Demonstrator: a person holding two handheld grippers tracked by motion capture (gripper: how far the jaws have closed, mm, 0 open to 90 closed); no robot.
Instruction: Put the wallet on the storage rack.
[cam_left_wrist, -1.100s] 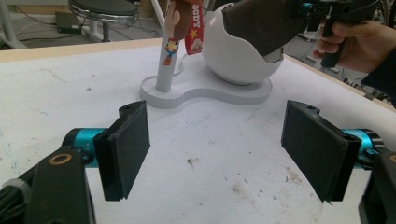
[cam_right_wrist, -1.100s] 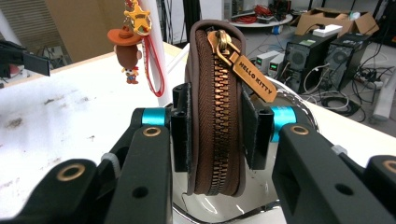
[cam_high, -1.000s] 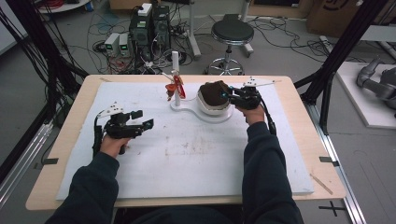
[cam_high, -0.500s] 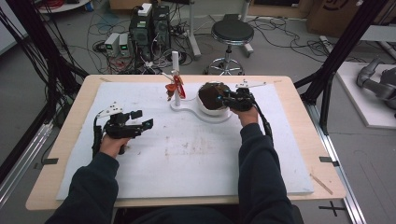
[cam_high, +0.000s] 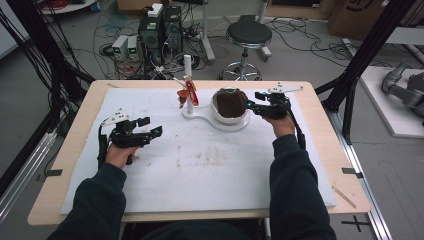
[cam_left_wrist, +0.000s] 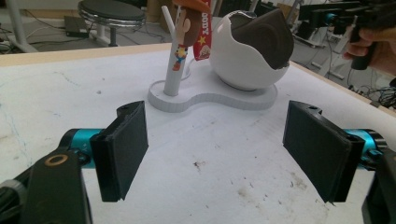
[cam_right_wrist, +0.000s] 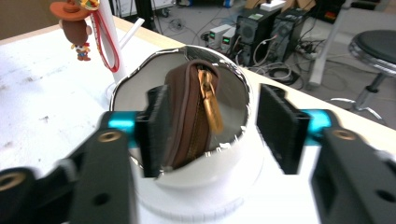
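A white bowl (cam_high: 226, 120) holds a brown zip pouch (cam_high: 230, 102) on end, at the table's back middle. It shares a white base (cam_left_wrist: 210, 99) with a post (cam_high: 187, 70) from which a cowboy keychain figure (cam_high: 188, 95) hangs. My right gripper (cam_high: 252, 104) is open at the bowl's right rim. In the right gripper view, its pads (cam_right_wrist: 157, 135) stand either side of the pouch (cam_right_wrist: 187, 116) with its gold zip pull (cam_right_wrist: 211, 105), apart from it. My left gripper (cam_high: 150, 128) rests open on the mat at the left, nothing between its pads (cam_left_wrist: 122, 149), facing the bowl (cam_left_wrist: 243, 60).
A white mat (cam_high: 200, 165) covers most of the wooden table (cam_high: 345, 190). Behind the table stand a stool (cam_high: 248, 35) and computer boxes (cam_high: 160, 30) among floor cables. Black frame posts (cam_high: 360, 65) rise at both sides.
The right hand has shifted slightly sideways beside the bowl. The left gripper has stayed where it was.
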